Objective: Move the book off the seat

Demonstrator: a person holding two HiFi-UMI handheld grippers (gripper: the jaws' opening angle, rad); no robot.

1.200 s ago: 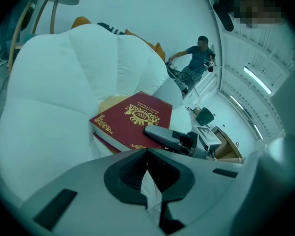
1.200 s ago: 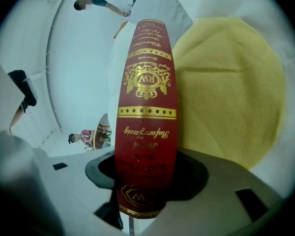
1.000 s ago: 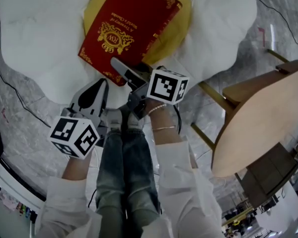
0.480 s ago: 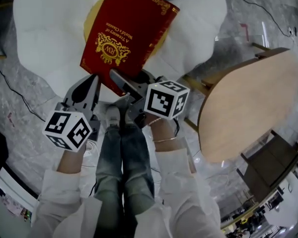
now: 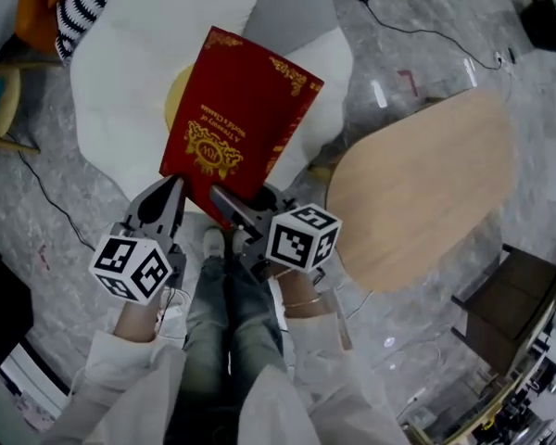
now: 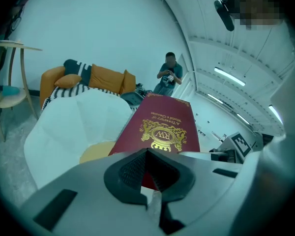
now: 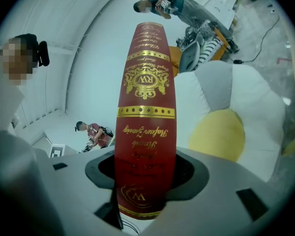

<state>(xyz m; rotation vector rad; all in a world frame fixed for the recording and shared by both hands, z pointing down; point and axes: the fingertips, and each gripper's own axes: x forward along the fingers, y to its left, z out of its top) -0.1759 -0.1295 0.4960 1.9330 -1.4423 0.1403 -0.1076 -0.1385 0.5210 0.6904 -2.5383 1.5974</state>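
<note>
Right gripper view: right gripper (image 7: 143,178) jaws clamp book (image 7: 146,82) spine; left gripper (image 6: 148,173) jaws pinch 7 o'clock corner. We judge it stiff, heavy.

the book (image 5: 241,123) is deep red with gold borders, crest and lettering. the seat (image 5: 130,72) is white, its cushion (image 5: 177,98) yellow. the marker cubes (image 5: 132,267) carry black-and-white squares. the table (image 5: 417,184) is pale wood, the floor (image 5: 46,184) marbled grey.
</note>
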